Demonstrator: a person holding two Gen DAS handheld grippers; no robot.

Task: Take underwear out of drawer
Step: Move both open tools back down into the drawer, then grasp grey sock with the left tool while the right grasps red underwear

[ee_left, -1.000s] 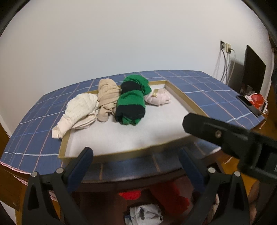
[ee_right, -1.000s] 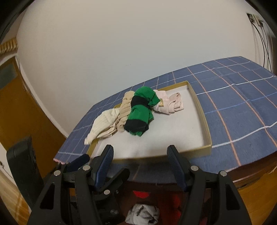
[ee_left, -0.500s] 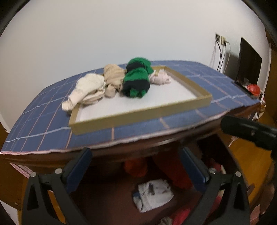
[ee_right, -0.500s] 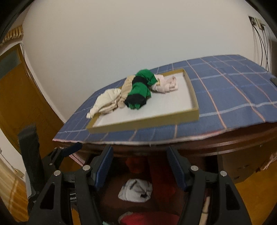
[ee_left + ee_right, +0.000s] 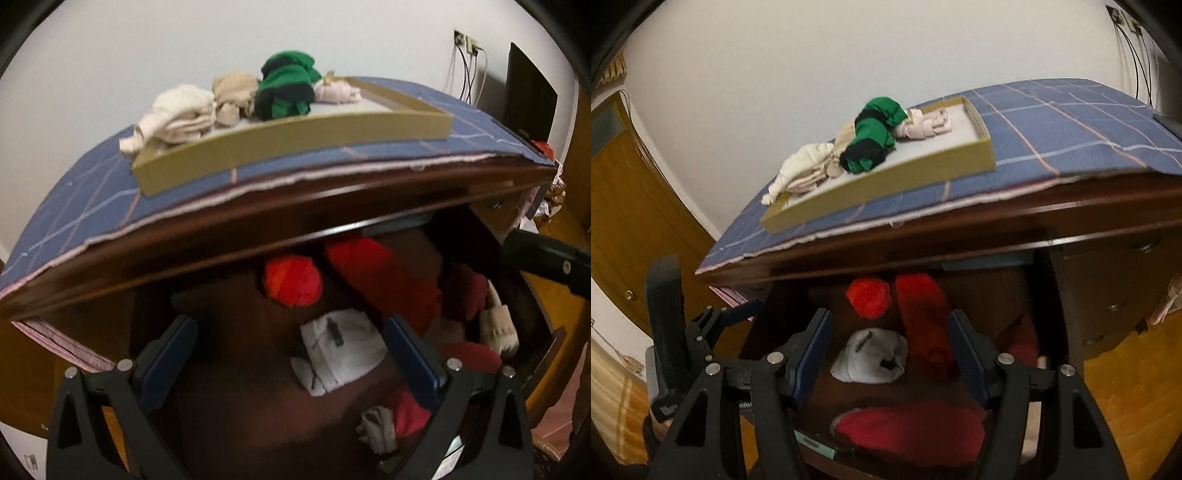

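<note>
The white underwear (image 5: pixel 870 356) lies in the open drawer (image 5: pixel 1049 332), below the surface edge. The right gripper (image 5: pixel 890 354), jaws spread and empty, frames it directly; the left gripper (image 5: pixel 291 363), also spread, sits left of it.

The cloth (image 5: pixel 1071 122) is blue with a grid of white and pink lines. The tray (image 5: pixel 295 142) is olive-tan with a white floor. On it lie cream (image 5: pixel 177 114), beige (image 5: pixel 232 92), green-and-black (image 5: pixel 284 88) and pale pink (image 5: pixel 336 92) bundles. The drawer (image 5: pixel 1045 295) is dark brown, holding red (image 5: pixel 868 297) and white (image 5: pixel 871 356) rolls.
</note>
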